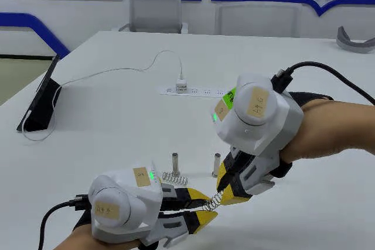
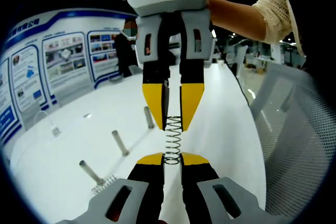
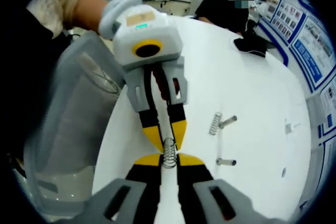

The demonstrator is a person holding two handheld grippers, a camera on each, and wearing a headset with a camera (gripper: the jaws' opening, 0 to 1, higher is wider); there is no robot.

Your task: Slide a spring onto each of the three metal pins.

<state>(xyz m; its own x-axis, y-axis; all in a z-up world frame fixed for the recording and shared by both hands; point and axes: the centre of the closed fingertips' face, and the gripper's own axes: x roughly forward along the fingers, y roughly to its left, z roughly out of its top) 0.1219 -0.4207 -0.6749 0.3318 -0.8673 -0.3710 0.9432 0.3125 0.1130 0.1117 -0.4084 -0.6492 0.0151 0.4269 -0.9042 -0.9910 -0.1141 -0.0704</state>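
Presently a spring (image 2: pixel 173 140) is clamped endwise by left gripper (image 2: pixel 172 159) and right gripper (image 2: pixel 173 109), jaws narrow; a second spring (image 1: pixel 174 178) is noted beside a pin (image 1: pixel 175 162)

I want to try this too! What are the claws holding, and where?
One spring, shared: the left gripper pinches one end, the right gripper the other end.

My head view looks down on the table (image 1: pixel 117 115) from close; both gripper views face each other across one spring (image 2: pixel 172 140)
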